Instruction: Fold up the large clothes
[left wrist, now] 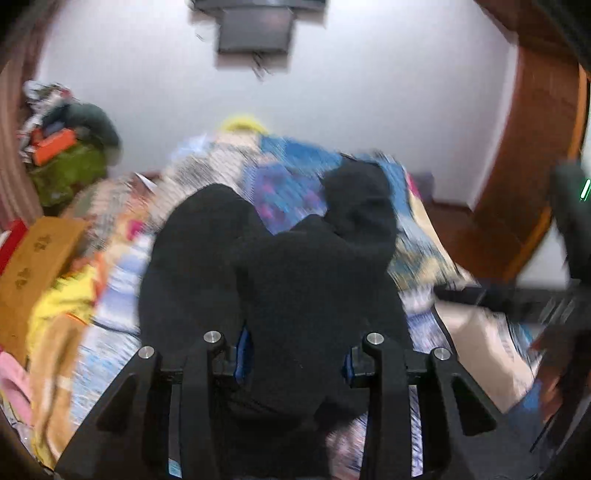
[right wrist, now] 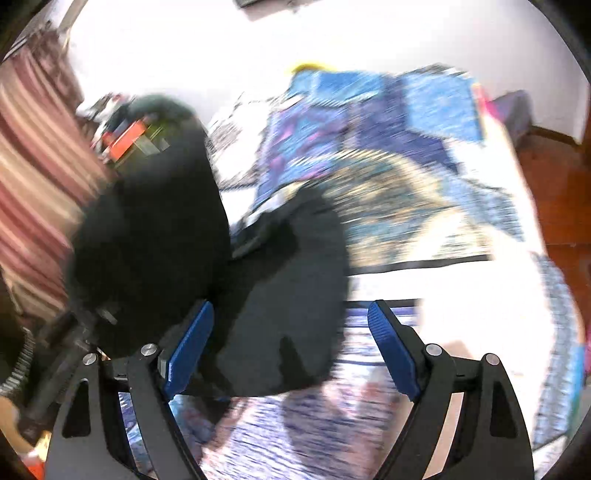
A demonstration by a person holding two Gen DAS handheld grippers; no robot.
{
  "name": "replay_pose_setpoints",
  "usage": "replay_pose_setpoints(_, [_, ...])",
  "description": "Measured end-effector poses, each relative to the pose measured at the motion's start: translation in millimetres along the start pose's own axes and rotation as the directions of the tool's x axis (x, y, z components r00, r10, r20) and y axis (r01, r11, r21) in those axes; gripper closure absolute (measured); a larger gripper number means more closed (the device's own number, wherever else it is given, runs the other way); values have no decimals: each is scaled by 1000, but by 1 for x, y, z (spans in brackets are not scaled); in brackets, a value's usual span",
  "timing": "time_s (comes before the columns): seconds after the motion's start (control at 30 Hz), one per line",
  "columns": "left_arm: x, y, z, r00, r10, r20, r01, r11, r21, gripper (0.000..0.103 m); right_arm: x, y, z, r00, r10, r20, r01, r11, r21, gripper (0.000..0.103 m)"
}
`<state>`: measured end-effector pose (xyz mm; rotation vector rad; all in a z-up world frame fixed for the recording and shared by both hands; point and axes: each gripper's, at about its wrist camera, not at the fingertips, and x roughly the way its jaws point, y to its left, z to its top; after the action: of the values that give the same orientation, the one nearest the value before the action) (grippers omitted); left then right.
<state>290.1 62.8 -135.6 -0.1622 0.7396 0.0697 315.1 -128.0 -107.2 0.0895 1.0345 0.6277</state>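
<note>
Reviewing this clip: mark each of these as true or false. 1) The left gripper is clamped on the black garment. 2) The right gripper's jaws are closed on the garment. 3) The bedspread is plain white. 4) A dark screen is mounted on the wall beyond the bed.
1) True: the left gripper has the black garment bunched between its fingers.
2) False: the right gripper stands wide open, its blue pads pressing on nothing; the garment lies only by its left finger.
3) False: the bedspread is a multicoloured, mostly blue pattern.
4) True: the screen hangs on the white wall.
</note>
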Motion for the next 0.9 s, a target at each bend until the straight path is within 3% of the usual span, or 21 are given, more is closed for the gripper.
replay_pose_setpoints(0.1, [25, -18, -17, 991, -63, -116, 68, 997, 40, 60, -17, -17, -3, 999, -41, 35, 41, 999, 6, 20])
replay_pose_setpoints(0.17, [38, -30, -30, 982, -51, -180, 66, 994, 81, 56, -26, -25, -8, 997, -56, 49, 56, 998, 7, 20])
replay_pose_setpoints(0.27, [34, -38, -38, 983, -21, -181, 46, 989, 137, 44, -28, -23, -11, 998, -51, 47, 51, 999, 10, 20])
replay_pose_setpoints(0.37, [21, -41, -38, 978, -70, -196, 98, 986, 138, 31, -31, -18, -11, 999, -25, 41, 25, 1000, -3, 20])
replay_pose_setpoints(0.47, [3, -42, -36, 976, -88, -201, 122, 979, 161, 30, -34, -11, -11, 999, -3, 49, 4, 1000, -21, 20])
replay_pose_setpoints(0.67, [-41, -16, -28, 982, -125, -141, 143, 981, 128, 30, -36, 17, -11, 997, 36, 65, -30, 996, -83, 20])
replay_pose_setpoints(0.9, [-67, 41, -13, 999, -12, -43, 15, 998, 54, 29, -16, 55, -16, 997, 68, 36, -61, 984, -167, 20])
